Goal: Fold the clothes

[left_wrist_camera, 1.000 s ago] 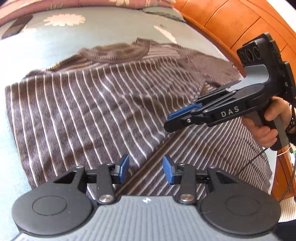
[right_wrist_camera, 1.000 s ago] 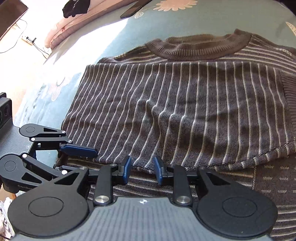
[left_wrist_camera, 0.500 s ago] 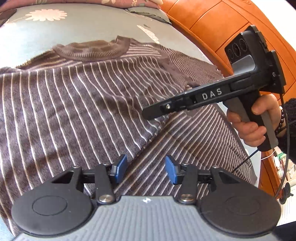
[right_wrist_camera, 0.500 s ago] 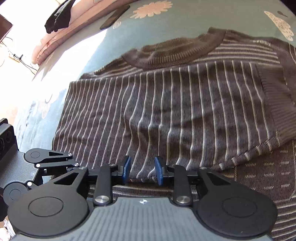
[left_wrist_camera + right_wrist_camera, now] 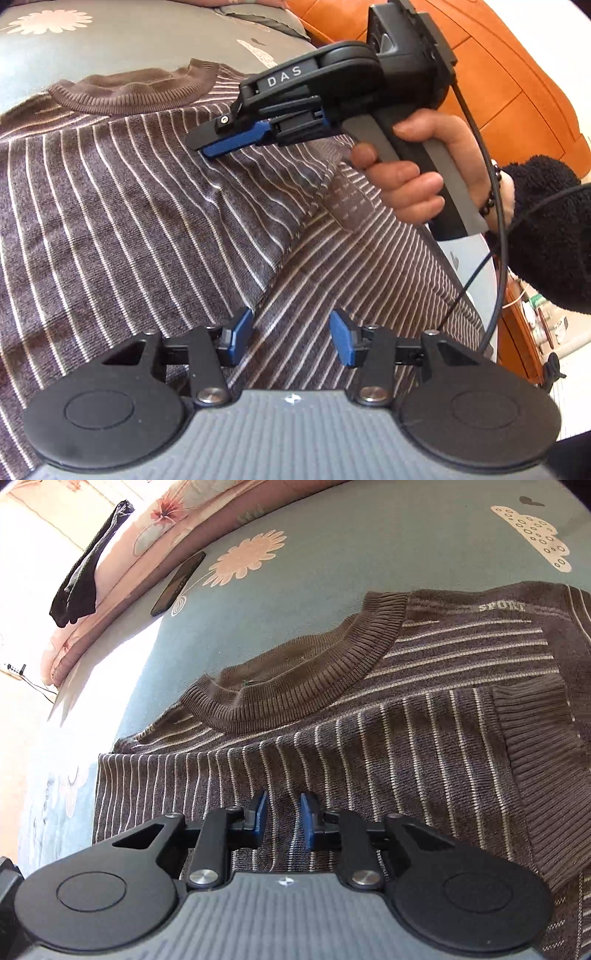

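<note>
Over the sweater (image 5: 129, 206), the right gripper (image 5: 282, 818) has narrowed (nothing pinched), left gripper (image 5: 291, 336) half-open.

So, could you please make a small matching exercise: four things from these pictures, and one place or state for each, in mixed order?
Things:
1. sweater
2. phone
3. dark garment
4. left gripper

Places or states:
a. hangs over the pink bedding
b. lies by the flower print
c. jaws apart above the stripes
d. spread on the bed, collar far

Pairs: 1-d, 2-b, 3-a, 4-c
</note>
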The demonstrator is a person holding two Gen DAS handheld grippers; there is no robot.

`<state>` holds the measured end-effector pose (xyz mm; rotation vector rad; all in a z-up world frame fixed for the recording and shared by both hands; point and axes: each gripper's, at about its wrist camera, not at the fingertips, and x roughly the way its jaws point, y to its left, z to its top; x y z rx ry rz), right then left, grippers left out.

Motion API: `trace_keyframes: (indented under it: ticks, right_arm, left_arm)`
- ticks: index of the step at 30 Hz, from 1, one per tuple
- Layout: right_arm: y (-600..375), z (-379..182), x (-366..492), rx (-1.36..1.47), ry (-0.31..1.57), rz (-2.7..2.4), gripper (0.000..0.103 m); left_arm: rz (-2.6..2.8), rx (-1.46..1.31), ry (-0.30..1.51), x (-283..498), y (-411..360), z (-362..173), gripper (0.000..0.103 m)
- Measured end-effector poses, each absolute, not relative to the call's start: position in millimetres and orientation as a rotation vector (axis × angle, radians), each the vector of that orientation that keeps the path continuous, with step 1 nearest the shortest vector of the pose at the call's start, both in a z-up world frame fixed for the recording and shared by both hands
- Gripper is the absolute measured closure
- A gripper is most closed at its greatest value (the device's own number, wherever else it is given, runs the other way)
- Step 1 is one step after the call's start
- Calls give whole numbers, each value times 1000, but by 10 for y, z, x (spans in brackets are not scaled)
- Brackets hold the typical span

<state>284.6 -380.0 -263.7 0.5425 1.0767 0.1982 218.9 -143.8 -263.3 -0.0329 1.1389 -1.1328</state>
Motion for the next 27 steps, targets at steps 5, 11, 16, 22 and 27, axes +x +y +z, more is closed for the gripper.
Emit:
trace_keyframes:
  ticks: [5,11,16,22,27]
  right_arm:
    - [-3901,-2483,2756,524,1037,178,79]
    - [-4094,-2574,2710,487,1036,97,79]
    - [-4378,-2530,2577,562,958,-10,81]
    - [-4224,-2470,2588,443,967,42,74]
    - [-4465,-2485,2473,506,935,-90,81]
  left_arm:
    - [-1107,-113,1012,2473,-1518,-2511,56]
    - [-1079,-196,1097,2560,-1740,-2840,56]
    - [-1072,-191,1121,2413,-1543,-2716,56]
    - [-940,-180,1061,2640,-1486,-2693,52]
    - [-887,-194,1032,2649,-1441,-2618,55]
